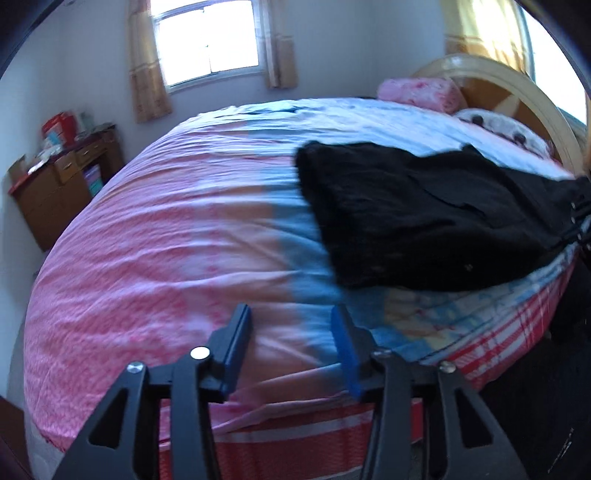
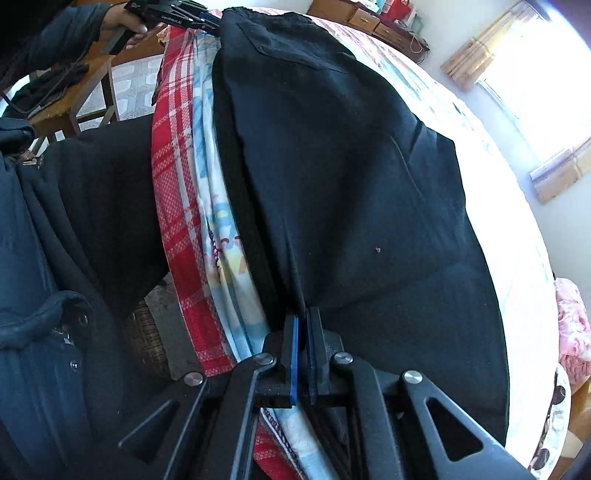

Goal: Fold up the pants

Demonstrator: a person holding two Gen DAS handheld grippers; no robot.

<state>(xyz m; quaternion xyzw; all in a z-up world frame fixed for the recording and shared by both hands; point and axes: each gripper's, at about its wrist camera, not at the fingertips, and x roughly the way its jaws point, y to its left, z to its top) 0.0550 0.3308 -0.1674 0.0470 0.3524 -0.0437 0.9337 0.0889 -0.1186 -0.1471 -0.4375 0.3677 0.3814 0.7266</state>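
The black pants (image 1: 417,214) lie folded on the pink and blue bedspread, at the right side of the left wrist view. My left gripper (image 1: 291,317) is open and empty, hovering over the bedspread near the bed's front edge, left of the pants. It also shows in the right wrist view (image 2: 207,18) at the far end of the pants, held by a hand. My right gripper (image 2: 303,314) is shut on the near edge of the pants (image 2: 351,166), with the black cloth pinched between its blue pads.
The bed (image 1: 166,229) fills both views, with a pink pillow (image 1: 421,92) and a wooden headboard (image 1: 517,99) at its far end. A wooden dresser (image 1: 62,181) stands by the wall. A red plaid sheet (image 2: 173,177) hangs off the bed's edge. A wooden table (image 2: 85,85) stands beside the bed.
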